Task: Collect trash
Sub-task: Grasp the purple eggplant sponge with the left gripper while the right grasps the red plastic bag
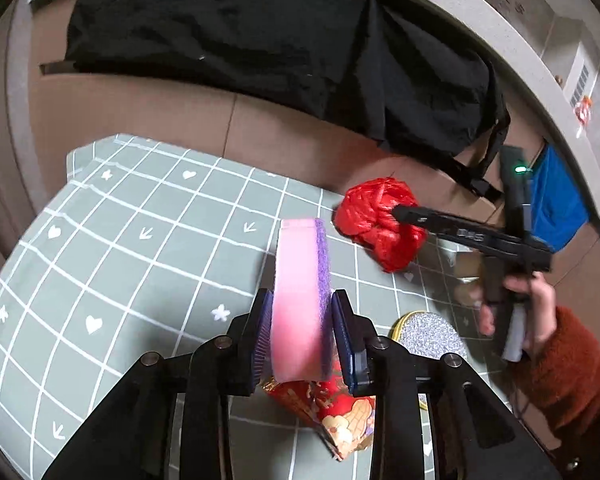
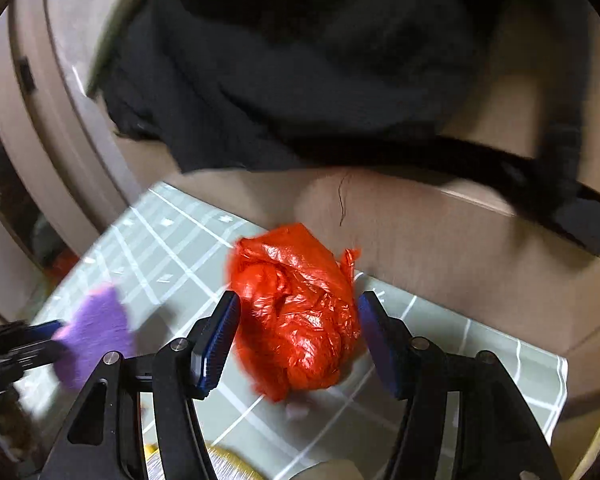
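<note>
My left gripper (image 1: 302, 332) is shut on a pink sponge (image 1: 298, 280) with a purple scouring side, held on edge above the grey-green checked tablecloth (image 1: 120, 260). That sponge (image 2: 96, 332) shows blurred at the left of the right wrist view. A crumpled red plastic bag (image 2: 296, 312) lies near the table's far edge. My right gripper (image 2: 298, 340) is open, its blue pads on either side of the bag and close to it. From the left wrist view the bag (image 1: 376, 224) sits at the right, with a right gripper finger (image 1: 432, 222) reaching over it.
A red patterned paper piece (image 1: 336, 408) lies under my left gripper. A silver scouring pad (image 1: 430, 334) with a yellow rim lies to its right. A black cloth (image 1: 260, 40) drapes over the brown sofa (image 1: 180, 120) behind the table. A hand in a rust fuzzy sleeve (image 1: 572, 364) holds the right gripper.
</note>
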The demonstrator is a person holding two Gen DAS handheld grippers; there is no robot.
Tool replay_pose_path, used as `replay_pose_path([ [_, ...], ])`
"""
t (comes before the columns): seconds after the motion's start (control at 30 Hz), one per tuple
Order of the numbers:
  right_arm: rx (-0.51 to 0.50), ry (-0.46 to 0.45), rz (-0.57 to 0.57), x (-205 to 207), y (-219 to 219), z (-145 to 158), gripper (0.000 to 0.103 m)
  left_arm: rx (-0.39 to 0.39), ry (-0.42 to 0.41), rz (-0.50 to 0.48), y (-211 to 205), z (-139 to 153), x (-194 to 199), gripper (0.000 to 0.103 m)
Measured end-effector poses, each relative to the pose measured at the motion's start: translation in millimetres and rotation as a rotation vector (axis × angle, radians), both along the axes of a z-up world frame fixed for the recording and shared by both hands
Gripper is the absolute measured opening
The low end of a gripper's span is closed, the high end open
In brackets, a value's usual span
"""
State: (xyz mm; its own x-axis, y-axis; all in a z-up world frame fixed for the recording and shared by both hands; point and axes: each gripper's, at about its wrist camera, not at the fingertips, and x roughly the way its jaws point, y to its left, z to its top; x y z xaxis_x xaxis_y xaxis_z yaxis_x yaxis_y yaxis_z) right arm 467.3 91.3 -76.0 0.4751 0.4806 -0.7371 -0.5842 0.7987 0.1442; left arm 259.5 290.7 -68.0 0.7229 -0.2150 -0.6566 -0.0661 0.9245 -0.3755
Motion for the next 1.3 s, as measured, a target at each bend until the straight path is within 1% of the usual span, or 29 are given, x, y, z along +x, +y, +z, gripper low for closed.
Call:
replay_pose_path([
  [0.03, 0.007, 0.023, 0.012, 4.9, 5.3, -5.4, 0.063, -0.017, -0.005, -0.004, 3.1, -0.3, -1.4, 0.038],
  [0.07, 0.028, 0.061, 0.029, 9.7, 8.9, -10.4, 0.065, -0.023, -0.008, -0.005, 2.7, -0.7, -2.8, 0.049],
  [0.13, 0.053, 0.131, 0.032, 17.4, 13.9, -19.8, 0.065, -0.022, -0.025, 0.001, 4.4, -0.2, -6.0, 0.061],
  [0.2, 0.074, 0.174, 0.037, 21.8, 17.3, -26.6, 0.067, -0.011, -0.030, 0.010, 4.8, -0.3, -7.0, 0.063],
  [0.27, 0.081, 0.176, 0.049, 21.1, 20.1, -28.0, 0.067, -0.008, -0.013, 0.016, 4.7, -2.2, -6.2, 0.067],
  [0.3, 0.082, 0.171, 0.063, 17.9, 20.5, -26.7, 0.064, -0.009, -0.003, 0.018, 4.2, -3.7, -6.1, 0.067],
  [0.33, 0.079, 0.160, 0.070, 13.9, 20.5, -24.8, 0.058, -0.007, 0.005, 0.022, 2.4, -5.1, -5.3, 0.068],
  [0.37, 0.070, 0.142, 0.071, 8.5, 18.7, -20.8, 0.056, -0.006, 0.009, 0.024, 0.6, -6.3, -3.4, 0.068],
  [0.43, 0.069, 0.101, 0.069, -5.1, 11.8, -9.4, 0.054, -0.008, 0.010, 0.018, -6.3, -5.9, -1.3, 0.069],
  [0.53, 0.096, 0.036, 0.041, -29.5, -11.2, 11.9, 0.054, -0.014, 0.007, -0.003, -20.8, -3.0, 4.3, 0.074],
  [0.57, 0.101, 0.012, 0.028, -38.2, -20.9, 18.5, 0.054, 0.005, 0.007, 0.004, -26.2, -1.7, 6.7, 0.074],
  [0.63, 0.110, -0.023, 0.012, -54.7, -38.7, 30.1, 0.054, 0.085, 0.003, 0.055, -38.5, 1.4, 12.0, 0.074],
  [0.7, 0.123, -0.047, -0.003, -70.8, -57.7, 39.2, 0.054, 0.145, -0.002, 0.084, -49.6, 2.7, 17.6, 0.074],
  [0.77, 0.131, -0.069, -0.025, -87.2, -77.4, 45.4, 0.054, 0.175, 0.005, 0.109, -56.0, 0.4, 25.0, 0.074],
  [0.83, 0.138, -0.081, -0.046, -100.5, -96.5, 48.3, 0.054, 0.176, 0.026, 0.143, -57.5, -4.8, 32.7, 0.074],
  [0.9, 0.141, -0.095, -0.066, -112.2, -112.6, 50.0, 0.054, 0.194, 0.032, 0.171, -58.8, -8.0, 37.7, 0.074],
  [1.0, 0.137, -0.103, -0.081, -126.8, -126.8, 50.8, 0.054, 0.215, 0.049, 0.196, -61.1, -12.2, 42.2, 0.073],
  [1.03, 0.136, -0.100, -0.082, -130.5, -131.7, 49.7, 0.054, 0.219, 0.060, 0.210, -60.8, -14.2, 43.9, 0.070],
  [1.07, 0.136, -0.095, -0.080, -134.7, -137.2, 48.0, 0.054, 0.226, 0.079, 0.232, -60.6, -16.2, 45.2, 0.062],
  [1.1, 0.136, -0.086, -0.080, -138.0, -141.5, 45.6, 0.054, 0.223, 0.107, 0.256, -58.4, -18.4, 46.2, 0.057],
  [1.13, 0.138, -0.078, -0.080, -139.4, -145.1, 42.8, 0.054, 0.203, 0.130, 0.272, -55.4, -20.7, 46.3, 0.050],
  [1.17, 0.140, -0.069, -0.080, -141.4, -148.1, 39.8, 0.054, 0.161, 0.151, 0.276, -51.3, -23.7, 47.2, 0.043],
  [1.2, 0.146, -0.057, -0.079, -144.2, -151.2, 37.1, 0.054, 0.125, 0.160, 0.272, -48.8, -26.1, 47.2, 0.039],
  [1.23, 0.150, -0.050, -0.077, -147.0, -155.7, 35.0, 0.054, 0.109, 0.165, 0.271, -47.8, -27.3, 46.1, 0.032],
  [1.3, 0.157, -0.038, -0.074, -152.0, -157.8, 31.8, 0.054, 0.106, 0.145, 0.261, -52.4, -24.2, 41.2, 0.032],
])
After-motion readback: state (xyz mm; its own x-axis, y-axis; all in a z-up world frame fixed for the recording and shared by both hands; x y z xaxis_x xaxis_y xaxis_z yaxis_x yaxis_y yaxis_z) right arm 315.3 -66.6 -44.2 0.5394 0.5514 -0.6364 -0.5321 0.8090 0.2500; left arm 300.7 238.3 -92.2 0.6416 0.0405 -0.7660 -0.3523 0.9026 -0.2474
